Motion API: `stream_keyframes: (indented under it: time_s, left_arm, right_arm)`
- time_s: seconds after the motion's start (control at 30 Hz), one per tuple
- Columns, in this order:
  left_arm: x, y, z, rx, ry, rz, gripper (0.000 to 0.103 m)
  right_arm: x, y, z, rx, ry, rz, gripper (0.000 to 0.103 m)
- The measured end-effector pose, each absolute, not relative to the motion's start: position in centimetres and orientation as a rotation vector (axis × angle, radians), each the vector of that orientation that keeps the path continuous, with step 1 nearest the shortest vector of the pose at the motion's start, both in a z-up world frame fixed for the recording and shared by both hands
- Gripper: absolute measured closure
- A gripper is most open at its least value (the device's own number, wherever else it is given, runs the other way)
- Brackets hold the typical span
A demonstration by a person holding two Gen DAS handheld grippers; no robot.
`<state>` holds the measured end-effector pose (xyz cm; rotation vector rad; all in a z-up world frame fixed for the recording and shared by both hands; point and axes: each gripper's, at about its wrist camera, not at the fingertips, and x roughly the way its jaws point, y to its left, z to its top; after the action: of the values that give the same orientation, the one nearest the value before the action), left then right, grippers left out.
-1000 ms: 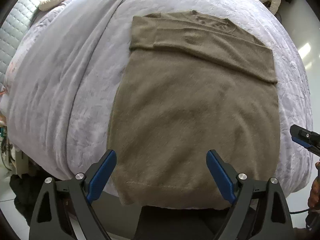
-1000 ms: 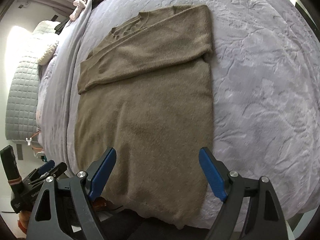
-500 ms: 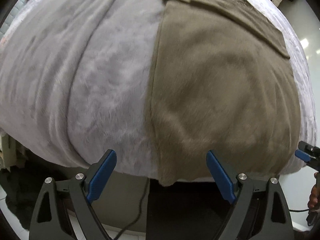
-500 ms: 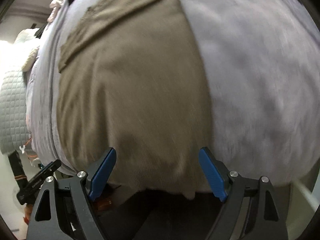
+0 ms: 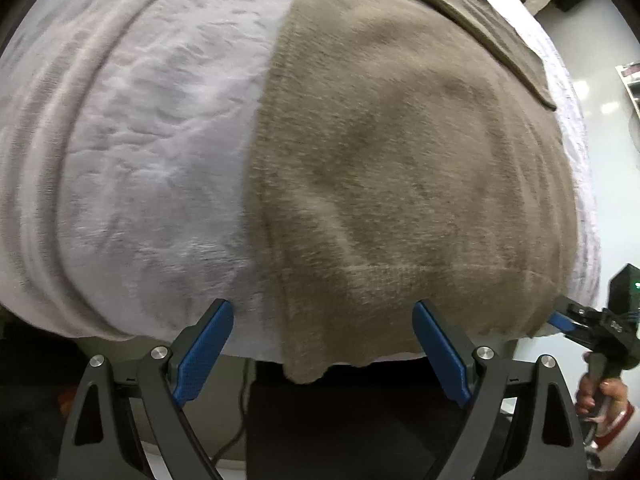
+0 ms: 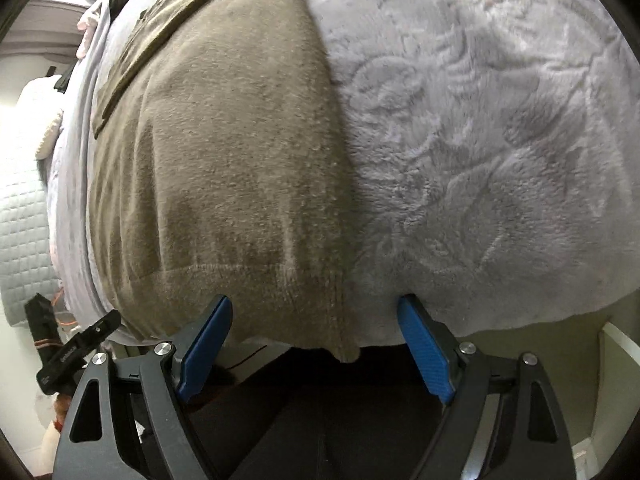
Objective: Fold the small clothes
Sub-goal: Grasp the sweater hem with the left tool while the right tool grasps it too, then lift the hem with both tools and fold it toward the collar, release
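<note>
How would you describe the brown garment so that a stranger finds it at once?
Start at the pale grey fleece blanket covering the bed. On it lies the brown sweater, spread flat, its hem overhanging the near edge. It is the only brown knit there, with a sleeve folded across its top.

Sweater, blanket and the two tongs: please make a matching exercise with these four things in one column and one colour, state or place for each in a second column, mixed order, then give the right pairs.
Column one:
1. sweater
2. blanket
3. left tongs
4. right tongs

Column two:
A. pale lilac, plush, embossed
B. open, around the sweater's bottom-left corner
C. olive-brown knit, sleeves folded across the chest
D. open, around the sweater's bottom-right corner

Pairs: 1-C, 2-A, 3-B, 4-D
</note>
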<state>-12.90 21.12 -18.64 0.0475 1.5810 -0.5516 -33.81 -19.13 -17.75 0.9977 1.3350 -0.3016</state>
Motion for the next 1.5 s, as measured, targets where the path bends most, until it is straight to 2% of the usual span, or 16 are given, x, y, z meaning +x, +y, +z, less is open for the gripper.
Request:
stream_keyframes:
  time_s: [0.17,0.2,0.23,0.27,0.3,0.33,0.37,0.4,0.43,0.47,0.53,0.77,0.93,1.3,1.5]
  left_arm:
    - [-13.3,20.0,-19.5,0.035,1.605,-0.611,0.012]
    - [-13.5,19.7,-19.6,0.035,1.608,-0.623,0.015]
    - [-13.3,19.4,-19.3,0.035,1.610,-0.626,0.025]
    - [-13.3,19.4,-19.3,0.039,1.616,-0.627,0.029]
    - [-13.3,19.4,-19.3,0.045,1.619,-0.623,0.038]
    - [-13.4,19.5,-19.3,0.043,1.619,-0.627,0.055]
    - [-13.3,19.6,-19.4,0.036,1.622,-0.638,0.067]
    - [-13.3,19.8,-19.3,0.013,1.623,-0.662,0.090]
    - [-13.4,20.2,-19.1,-0.018,1.623,-0.688,0.093]
    - [-13.3,20.2,-18.7,-0.028,1.614,-0.700,0.093]
    - [-13.4,20.3,-17.3,-0.044,1.580,-0.735,0.093]
    - [-12.2,21.0,-11.0,-0.154,1.442,-0.844,0.093]
    - [-9.9,20.0,-7.9,-0.170,1.369,-0.886,0.093]
    - [-0.9,16.8,-2.6,-0.254,1.233,-0.836,0.093]
    - [6.2,11.7,-1.5,-0.243,1.164,-0.808,0.093]
  right_arm:
    - [-33.9,-18.9,-18.8,1.040,1.318,-0.200,0.015]
    - [-33.9,-18.6,-18.9,1.048,1.312,-0.173,0.015]
    - [-34.0,-18.1,-19.1,1.054,1.307,-0.159,0.016]
    - [-34.0,-17.9,-19.3,1.065,1.302,-0.144,0.016]
    - [-34.1,-17.6,-19.4,1.083,1.295,-0.132,0.018]
    - [-34.3,-17.5,-19.6,1.104,1.290,-0.130,0.025]
    - [-34.4,-17.4,-19.9,1.124,1.293,-0.136,0.031]
    - [-34.8,-17.3,-20.2,1.144,1.295,-0.143,0.049]
    - [-35.1,-17.3,-20.5,1.165,1.296,-0.155,0.078]
    - [-35.4,-17.3,-20.6,1.188,1.289,-0.164,0.090]
    - [-35.8,-17.4,-20.1,1.193,1.251,-0.173,0.095]
    - [-37.3,-17.5,-15.8,1.327,1.001,-0.092,0.095]
    - [-35.4,-18.7,-12.3,1.326,0.884,-0.039,0.095]
    - [-25.0,-26.5,-5.2,1.255,0.735,0.059,0.095]
    - [-17.6,-32.4,-3.6,1.218,0.698,0.089,0.095]
